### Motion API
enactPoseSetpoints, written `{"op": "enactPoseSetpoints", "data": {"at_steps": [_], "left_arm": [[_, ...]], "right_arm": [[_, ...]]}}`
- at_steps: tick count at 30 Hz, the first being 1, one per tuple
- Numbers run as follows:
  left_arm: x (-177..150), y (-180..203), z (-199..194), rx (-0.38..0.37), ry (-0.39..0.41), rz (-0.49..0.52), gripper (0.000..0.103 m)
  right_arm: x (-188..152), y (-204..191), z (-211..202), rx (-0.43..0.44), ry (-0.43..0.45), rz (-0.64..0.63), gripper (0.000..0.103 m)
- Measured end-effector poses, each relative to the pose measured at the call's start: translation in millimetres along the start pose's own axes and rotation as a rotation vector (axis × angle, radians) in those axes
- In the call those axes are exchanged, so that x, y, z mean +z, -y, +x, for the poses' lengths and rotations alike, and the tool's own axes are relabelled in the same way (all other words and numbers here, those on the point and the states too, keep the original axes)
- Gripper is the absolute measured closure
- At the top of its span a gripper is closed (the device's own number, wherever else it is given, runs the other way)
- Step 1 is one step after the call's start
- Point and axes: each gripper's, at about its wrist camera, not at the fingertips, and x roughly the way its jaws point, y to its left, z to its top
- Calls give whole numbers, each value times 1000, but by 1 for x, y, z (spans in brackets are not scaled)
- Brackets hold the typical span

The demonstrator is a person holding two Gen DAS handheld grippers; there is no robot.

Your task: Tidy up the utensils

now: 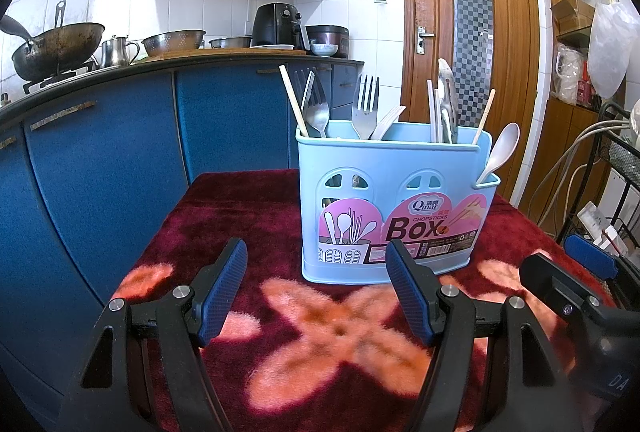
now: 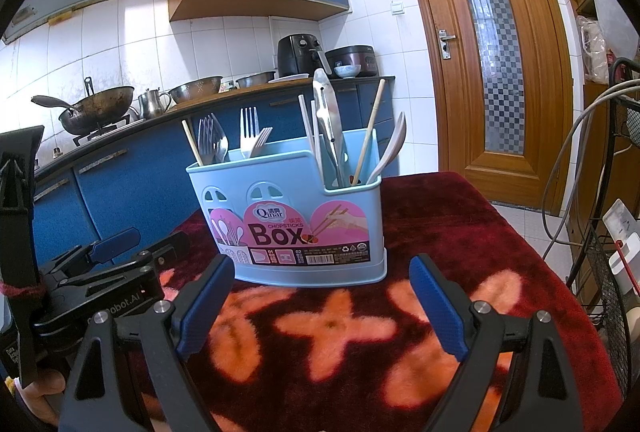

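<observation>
Kitchen, dark red floral tablecloth [image 1: 240,200]. Left gripper [image 1: 316,284] wide open, empty, hovering over cloth. Blue utensil caddy [image 1: 384,192] upright mid-table, holding forks [image 1: 365,104], chopsticks [image 1: 293,100], white spoon [image 1: 500,152]. Right gripper [image 2: 322,292] wide open, empty, near caddy.

We see a light blue chopsticks box [image 1: 384,192] standing upright on a red flowered cloth [image 1: 312,320]. Forks [image 1: 365,104], spoons [image 1: 500,152], chopsticks [image 1: 294,104] and tongs [image 2: 328,112] stand inside it, handles down.
</observation>
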Motion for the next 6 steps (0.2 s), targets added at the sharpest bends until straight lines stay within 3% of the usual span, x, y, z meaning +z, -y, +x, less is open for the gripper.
{"op": "enactPoseSetpoints", "data": {"at_steps": [6], "left_arm": [[0,0,0,1,-1,1,30]], "right_arm": [[0,0,0,-1,-2,0,12]]}}
